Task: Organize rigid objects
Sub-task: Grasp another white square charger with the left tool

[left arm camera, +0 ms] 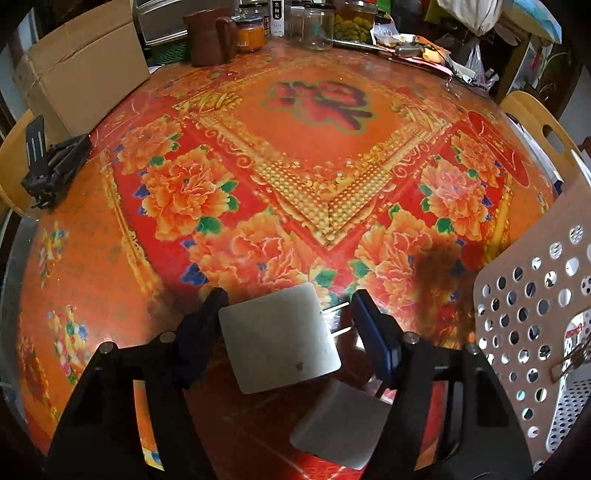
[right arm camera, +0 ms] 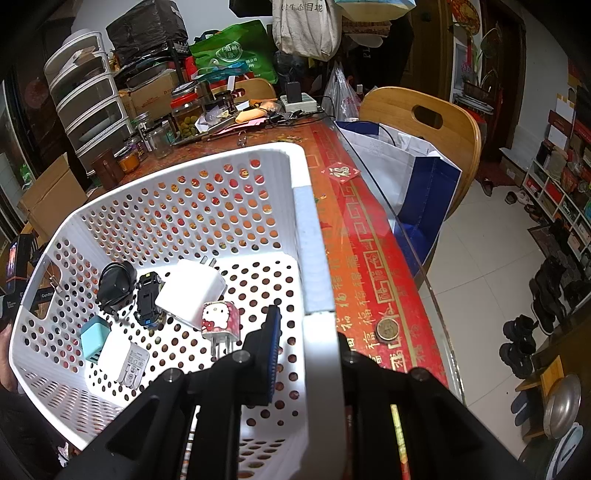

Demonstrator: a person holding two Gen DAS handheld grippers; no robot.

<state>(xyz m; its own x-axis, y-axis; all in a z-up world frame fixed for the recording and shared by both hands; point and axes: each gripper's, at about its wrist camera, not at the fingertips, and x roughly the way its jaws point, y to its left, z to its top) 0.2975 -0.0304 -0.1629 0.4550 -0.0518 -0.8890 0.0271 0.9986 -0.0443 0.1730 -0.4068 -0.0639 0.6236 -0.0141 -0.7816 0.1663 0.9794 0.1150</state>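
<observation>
In the left wrist view my left gripper (left arm camera: pixel 286 308) stands open around a white square Apple power adapter (left arm camera: pixel 279 338) lying on the red flowered table (left arm camera: pixel 314 177); its fingers (left arm camera: pixel 373 332) sit on either side without pressing it. In the right wrist view my right gripper (right arm camera: pixel 306 332) is shut on the near rim of a white perforated basket (right arm camera: pixel 317 258) and holds it tilted. Inside lie a large white charger (right arm camera: pixel 190 288), a Hello Kitty plug (right arm camera: pixel 221 316), a black toy car (right arm camera: pixel 147 297), a black adapter (right arm camera: pixel 114 282), a teal charger (right arm camera: pixel 94 338) and a small white plug (right arm camera: pixel 123 360).
The basket's wall (left arm camera: pixel 532 314) rises at the right of the left wrist view. A black stand (left arm camera: pixel 51 166) and cardboard box (left arm camera: pixel 85 70) sit far left; jars (left arm camera: pixel 314 26) and a brown jug (left arm camera: pixel 210 37) line the far edge. A coin (right arm camera: pixel 386 328) lies near the glass edge; a wooden chair (right arm camera: pixel 424 122) stands beside it.
</observation>
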